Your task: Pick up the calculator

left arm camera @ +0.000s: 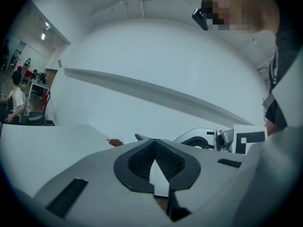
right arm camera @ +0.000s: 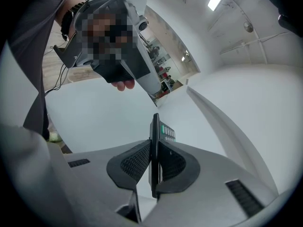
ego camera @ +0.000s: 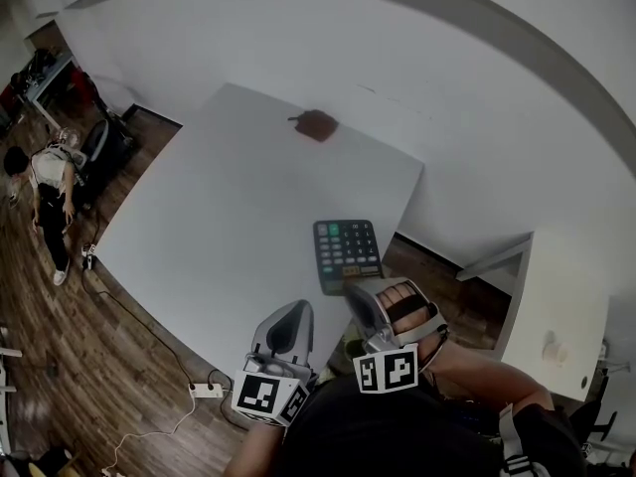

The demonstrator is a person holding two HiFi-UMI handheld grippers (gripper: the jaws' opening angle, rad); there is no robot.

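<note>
A dark calculator (ego camera: pixel 347 252) with green and grey keys hangs over the near right corner of the white table (ego camera: pixel 229 217). My right gripper (ego camera: pixel 371 297) is shut on its near edge. In the right gripper view the calculator (right arm camera: pixel 154 145) stands edge-on between the two pads, keys facing right, and the right gripper (right arm camera: pixel 154 148) presses on both sides. My left gripper (ego camera: pixel 287 326) is beside it on the left, over the table's near edge, with nothing in it. In the left gripper view the left gripper (left arm camera: pixel 154 144) has its fingertips together.
A small brown object (ego camera: pixel 316 124) lies near the table's far edge. A person (ego camera: pixel 50 182) stands on the wooden floor at left, next to a chair (ego camera: pixel 104 152). A power strip with a cable (ego camera: pixel 206 389) lies on the floor, and a white desk (ego camera: pixel 556 306) stands at right.
</note>
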